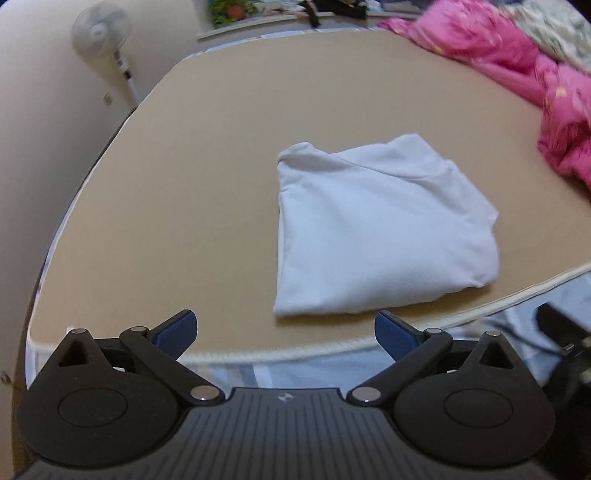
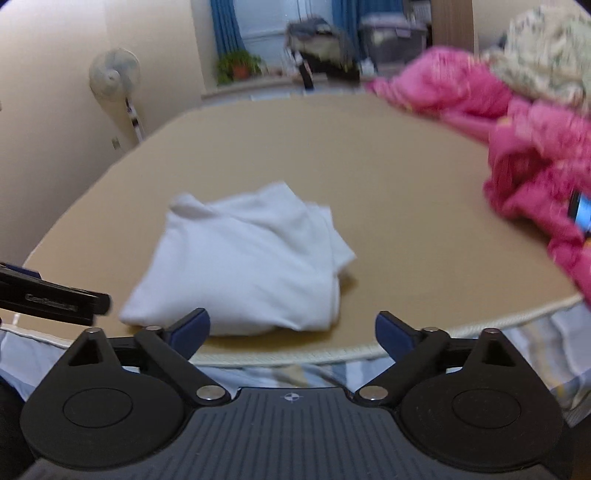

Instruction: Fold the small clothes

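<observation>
- left gripper (image 1: 286, 332) and right gripper (image 2: 291, 330): jaws spread wide, nothing between them (fold looks finished, so no grip needed).
- white garment (image 1: 373, 232) lies folded near the mat's (image 1: 207, 155) front edge.
- Right view alone shows the left gripper's side and a phone-like screen (image 2: 583, 214) in the pink bedding (image 2: 532, 162).

A wide tan mattress top with cream piped edging (image 1: 221, 177) fills most of both views, and a crumpled bright pink quilt (image 1: 517, 62) is heaped along its far right side, with a pale floral-patterned blanket (image 2: 546, 62) piled on top of it. Against the cream wall at the left stands a white pedestal fan (image 1: 101, 31). Beyond the bed's far end, a green potted plant in an orange pot (image 2: 238, 66) sits near blue curtains (image 2: 225, 33).
</observation>
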`<state>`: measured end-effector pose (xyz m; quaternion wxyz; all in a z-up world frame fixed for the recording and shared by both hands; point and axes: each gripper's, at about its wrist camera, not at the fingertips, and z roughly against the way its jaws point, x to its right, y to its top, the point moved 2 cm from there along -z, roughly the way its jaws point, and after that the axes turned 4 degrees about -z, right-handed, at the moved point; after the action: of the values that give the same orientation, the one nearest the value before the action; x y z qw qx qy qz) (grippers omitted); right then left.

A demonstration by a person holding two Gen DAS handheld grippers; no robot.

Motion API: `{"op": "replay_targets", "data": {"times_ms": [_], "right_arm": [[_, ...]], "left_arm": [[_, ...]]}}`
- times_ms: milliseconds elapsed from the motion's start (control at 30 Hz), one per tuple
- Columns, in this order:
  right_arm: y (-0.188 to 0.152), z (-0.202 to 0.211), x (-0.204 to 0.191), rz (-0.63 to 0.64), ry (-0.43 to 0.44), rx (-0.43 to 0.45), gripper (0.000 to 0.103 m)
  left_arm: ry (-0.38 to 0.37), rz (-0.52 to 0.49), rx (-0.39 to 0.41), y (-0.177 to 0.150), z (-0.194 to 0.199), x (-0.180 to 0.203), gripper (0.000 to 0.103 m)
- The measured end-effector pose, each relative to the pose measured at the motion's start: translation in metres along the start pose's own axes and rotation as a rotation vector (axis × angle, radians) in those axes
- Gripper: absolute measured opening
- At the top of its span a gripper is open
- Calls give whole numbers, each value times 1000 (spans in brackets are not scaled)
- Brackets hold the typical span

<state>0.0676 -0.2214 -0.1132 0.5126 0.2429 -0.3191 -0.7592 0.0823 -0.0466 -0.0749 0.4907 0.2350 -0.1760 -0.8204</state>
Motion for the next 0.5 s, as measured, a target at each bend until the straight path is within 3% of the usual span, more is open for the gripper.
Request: {"op": "replay_targets", "data": {"times_ms": [233, 500], "right_arm": [[-10, 14, -19, 44, -3, -4, 98], [-13, 17, -23, 44, -12, -22, 98]], "left_arm": [[43, 23, 24, -20, 32, -7, 102], [36, 16, 31, -24, 34, -4, 102]]}}
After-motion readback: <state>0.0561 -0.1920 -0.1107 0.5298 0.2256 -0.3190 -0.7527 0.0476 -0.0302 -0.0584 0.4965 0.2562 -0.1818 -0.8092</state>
